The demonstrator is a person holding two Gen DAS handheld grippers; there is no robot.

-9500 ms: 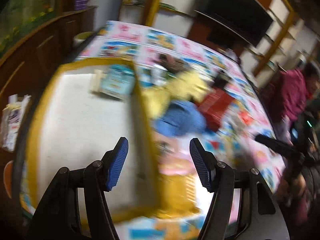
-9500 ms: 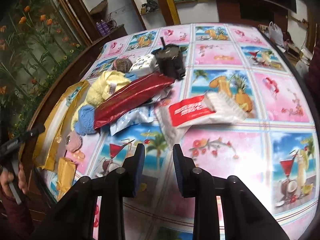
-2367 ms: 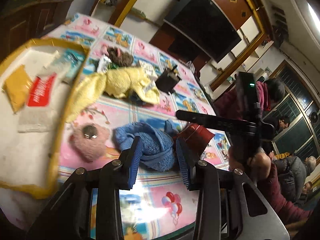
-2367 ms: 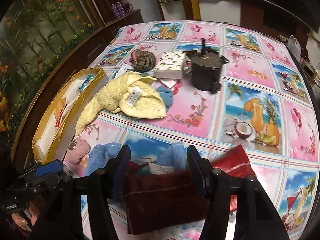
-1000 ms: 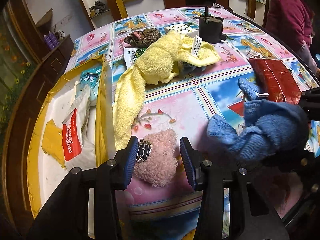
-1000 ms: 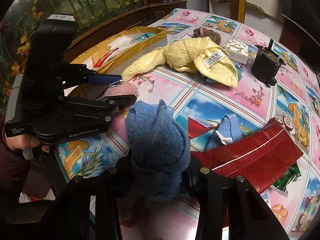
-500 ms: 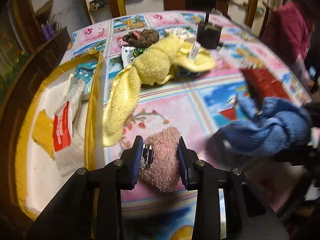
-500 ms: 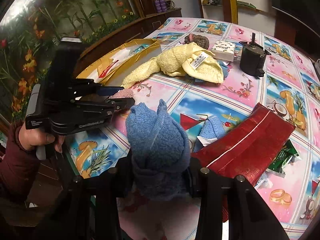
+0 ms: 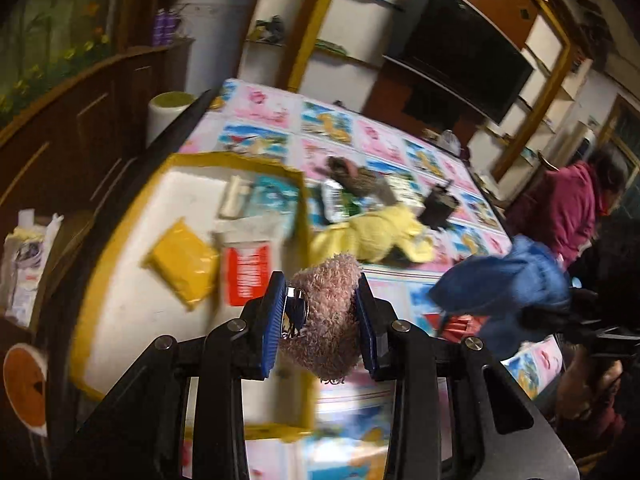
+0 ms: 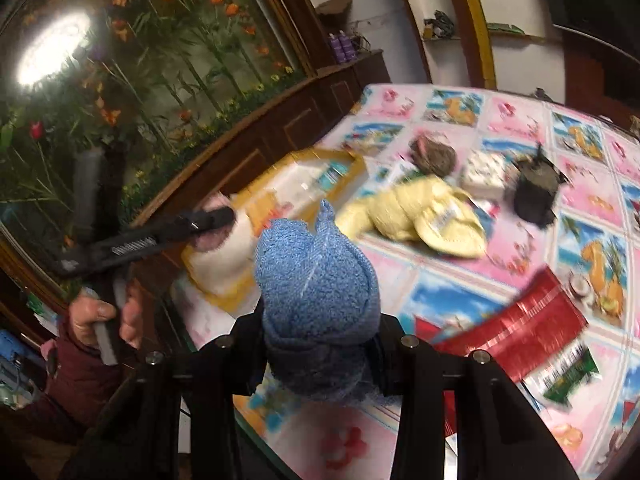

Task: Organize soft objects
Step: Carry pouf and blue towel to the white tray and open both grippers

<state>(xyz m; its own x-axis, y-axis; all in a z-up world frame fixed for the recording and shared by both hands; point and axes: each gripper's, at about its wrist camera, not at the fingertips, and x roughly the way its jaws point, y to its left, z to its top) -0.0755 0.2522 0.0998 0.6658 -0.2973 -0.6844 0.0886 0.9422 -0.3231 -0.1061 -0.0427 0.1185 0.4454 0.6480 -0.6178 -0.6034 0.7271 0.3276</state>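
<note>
My left gripper (image 9: 320, 320) is shut on a fuzzy pink pouch with a metal clasp (image 9: 326, 316), lifted above the near corner of the yellow-rimmed white tray (image 9: 128, 308). My right gripper (image 10: 320, 344) is shut on a bunched blue towel (image 10: 316, 280), held up over the table's near edge. From the left wrist view the blue towel (image 9: 508, 292) hangs at the right. The left gripper (image 10: 216, 220) also shows in the right wrist view, over the tray. A yellow towel (image 10: 420, 216) lies crumpled mid-table.
The tray holds a yellow packet (image 9: 184, 260), a red-and-white packet (image 9: 246, 272) and a blue pack (image 9: 272, 200). On the patterned tablecloth lie a red foil bag (image 10: 520, 328), a green packet (image 10: 568, 376), a dark pot (image 10: 536, 188), a white box (image 10: 484, 176) and a brown fuzzy item (image 10: 434, 156). A person in red (image 9: 560, 208) sits beyond.
The left gripper closed on the pink pouch and lifted it off the table toward the tray, rolling as it went. The right gripper rose with the blue towel.
</note>
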